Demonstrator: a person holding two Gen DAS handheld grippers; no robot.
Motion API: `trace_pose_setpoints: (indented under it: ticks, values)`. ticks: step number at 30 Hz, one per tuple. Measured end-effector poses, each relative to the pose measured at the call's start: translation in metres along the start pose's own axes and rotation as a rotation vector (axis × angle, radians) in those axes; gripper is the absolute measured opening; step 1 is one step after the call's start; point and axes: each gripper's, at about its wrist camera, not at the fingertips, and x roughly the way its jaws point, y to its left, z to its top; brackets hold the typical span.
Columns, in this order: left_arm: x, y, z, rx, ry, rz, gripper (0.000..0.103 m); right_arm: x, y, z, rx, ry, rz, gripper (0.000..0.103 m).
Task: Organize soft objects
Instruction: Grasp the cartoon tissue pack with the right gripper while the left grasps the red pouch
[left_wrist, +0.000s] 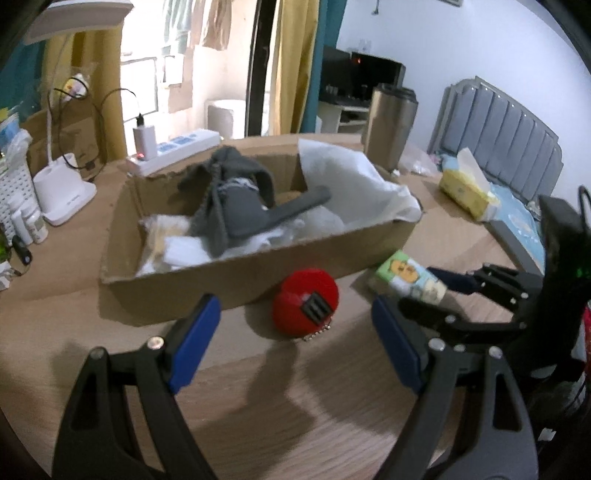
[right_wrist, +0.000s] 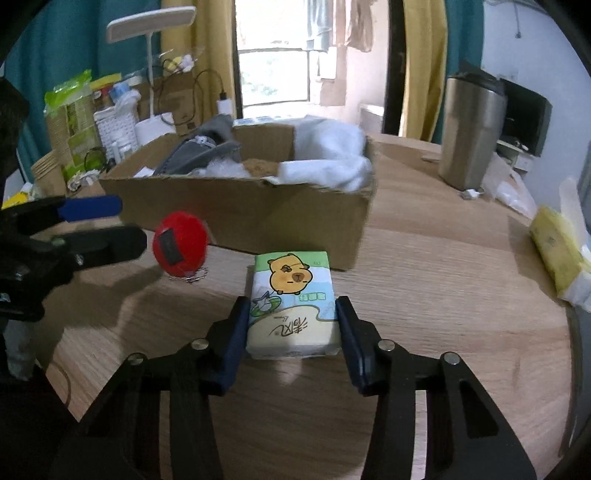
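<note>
A small tissue pack (right_wrist: 291, 299) with a cartoon capybara lies on the wooden table in front of the cardboard box (right_wrist: 240, 210). My right gripper (right_wrist: 291, 325) is shut on it, with a blue pad against each long side. A red plush ball (left_wrist: 304, 306) with a black tag and a bead chain rests on the table beside the box (left_wrist: 258, 266). My left gripper (left_wrist: 295, 314) stands open just before the ball, its pads apart from it. In the right wrist view the left gripper (right_wrist: 125, 223) is left of the ball (right_wrist: 181, 242). Grey fabric (left_wrist: 236, 206) and white cloth (left_wrist: 354, 184) lie in the box.
A steel tumbler (right_wrist: 472, 136) stands behind the box on the right. A yellow tissue packet (right_wrist: 557, 254) lies by the table's right edge. A power strip (left_wrist: 177, 147), a white lamp base (left_wrist: 62, 192), bottles and a basket crowd the far left.
</note>
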Motion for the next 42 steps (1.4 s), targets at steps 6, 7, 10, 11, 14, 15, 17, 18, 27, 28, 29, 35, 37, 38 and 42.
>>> trace_pose_setpoints:
  ticks: [6,7,10,11,14,15,17,18,27,28,29,35,37,38,42]
  values:
    - [0.018,-0.014,0.002,0.041,0.06,0.0,0.085,-0.013,-0.02,-0.009,0.045,-0.032,0.019,0.049]
    - [0.021,-0.016,0.002,0.046,0.066,0.004,0.085,-0.015,-0.023,-0.011,0.051,-0.04,0.021,0.049]
    - [0.03,-0.019,0.004,0.051,0.092,0.017,0.085,-0.02,-0.03,-0.015,0.066,-0.056,0.019,0.049]
    - [0.034,-0.021,0.004,0.052,0.103,0.02,0.085,-0.021,-0.032,-0.016,0.072,-0.064,0.021,0.049]
    - [0.042,-0.031,0.004,0.084,0.127,0.014,0.085,-0.026,-0.039,-0.016,0.095,-0.09,0.017,0.049]
    - [0.043,-0.034,0.003,0.095,0.13,0.014,0.085,-0.028,-0.041,-0.017,0.102,-0.1,0.02,0.049]
    - [0.047,-0.045,0.003,0.133,0.135,-0.003,0.085,-0.03,-0.044,-0.017,0.11,-0.114,0.02,0.049]
    - [0.047,-0.048,0.002,0.143,0.136,-0.009,0.085,-0.031,-0.046,-0.017,0.113,-0.119,0.021,0.049]
    - [0.05,-0.088,0.007,0.288,0.092,-0.06,0.085,-0.037,-0.063,-0.024,0.154,-0.146,0.009,0.049]
    - [0.052,-0.088,0.008,0.287,0.093,-0.056,0.084,-0.038,-0.064,-0.025,0.157,-0.147,0.007,0.049]
    - [0.055,-0.087,0.009,0.274,0.094,-0.056,0.084,-0.038,-0.065,-0.025,0.16,-0.148,0.006,0.049]
    - [0.063,-0.077,0.011,0.219,0.123,-0.056,0.058,-0.037,-0.065,-0.028,0.166,-0.149,0.019,0.049]
    - [0.066,-0.076,0.01,0.22,0.137,-0.053,0.057,-0.035,-0.065,-0.028,0.168,-0.148,0.023,0.049]
    - [0.069,-0.076,0.01,0.218,0.147,-0.051,0.057,-0.035,-0.065,-0.028,0.168,-0.147,0.027,0.049]
    - [0.074,-0.078,0.008,0.217,0.157,-0.054,0.057,-0.034,-0.064,-0.029,0.167,-0.146,0.034,0.049]
